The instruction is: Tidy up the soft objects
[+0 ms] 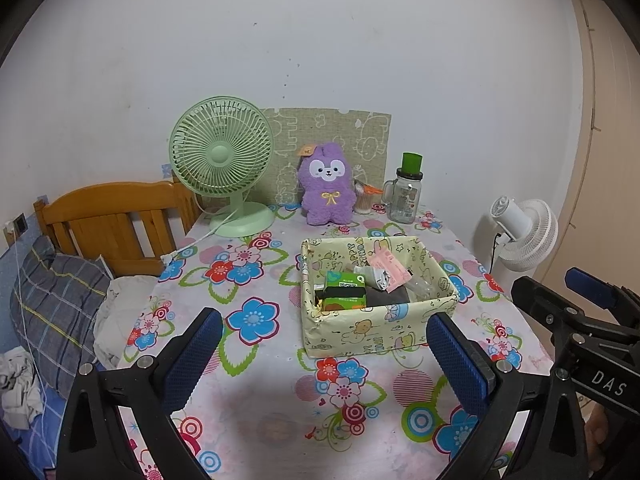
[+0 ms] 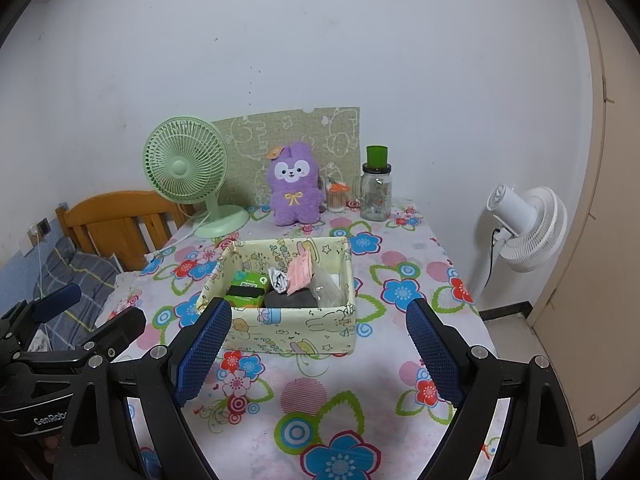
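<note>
A purple plush bunny [image 1: 328, 186] sits upright at the back of the flowered table, against a green patterned board; it also shows in the right wrist view [image 2: 295, 186]. A pale yellow fabric box [image 1: 376, 320] stands mid-table and holds a green carton [image 1: 345, 290], a pink packet and clear wrappers; it shows too in the right wrist view [image 2: 292, 330]. My left gripper [image 1: 324, 356] is open and empty, just short of the box. My right gripper [image 2: 320, 350] is open and empty, its jaws framing the box's near wall.
A green desk fan [image 1: 222, 152] stands back left with its cord on the table. A glass jar with a green cap [image 1: 404, 196] and a cup of swabs [image 1: 363, 200] stand back right. A white floor fan [image 2: 528, 228] is right of the table. A wooden headboard [image 1: 112, 220] and bedding lie left.
</note>
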The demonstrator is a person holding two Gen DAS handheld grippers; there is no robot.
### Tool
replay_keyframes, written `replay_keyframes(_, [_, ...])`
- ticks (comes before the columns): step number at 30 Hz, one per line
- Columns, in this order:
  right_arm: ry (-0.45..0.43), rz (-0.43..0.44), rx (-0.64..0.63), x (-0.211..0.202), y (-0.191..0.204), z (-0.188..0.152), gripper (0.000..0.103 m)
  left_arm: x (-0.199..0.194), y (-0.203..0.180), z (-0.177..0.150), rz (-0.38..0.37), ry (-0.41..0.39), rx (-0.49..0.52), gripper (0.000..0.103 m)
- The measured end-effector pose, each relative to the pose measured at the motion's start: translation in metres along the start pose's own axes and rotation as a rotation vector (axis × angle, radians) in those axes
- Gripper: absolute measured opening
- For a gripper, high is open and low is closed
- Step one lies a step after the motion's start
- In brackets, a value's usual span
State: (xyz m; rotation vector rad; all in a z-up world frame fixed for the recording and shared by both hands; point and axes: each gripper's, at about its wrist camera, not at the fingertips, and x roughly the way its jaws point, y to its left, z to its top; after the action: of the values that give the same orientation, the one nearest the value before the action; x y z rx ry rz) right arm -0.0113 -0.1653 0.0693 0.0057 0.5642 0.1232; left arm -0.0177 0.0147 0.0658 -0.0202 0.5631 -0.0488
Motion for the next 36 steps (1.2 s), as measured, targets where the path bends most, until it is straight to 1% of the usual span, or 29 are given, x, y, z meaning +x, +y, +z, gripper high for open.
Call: replay_keyframes(36, [-0.033, -0.005, 0.003, -0.011, -0.006, 0.002, 0.091, -0.003, -0.001, 0.004, 0.030, -0.014, 0.003, 0.103])
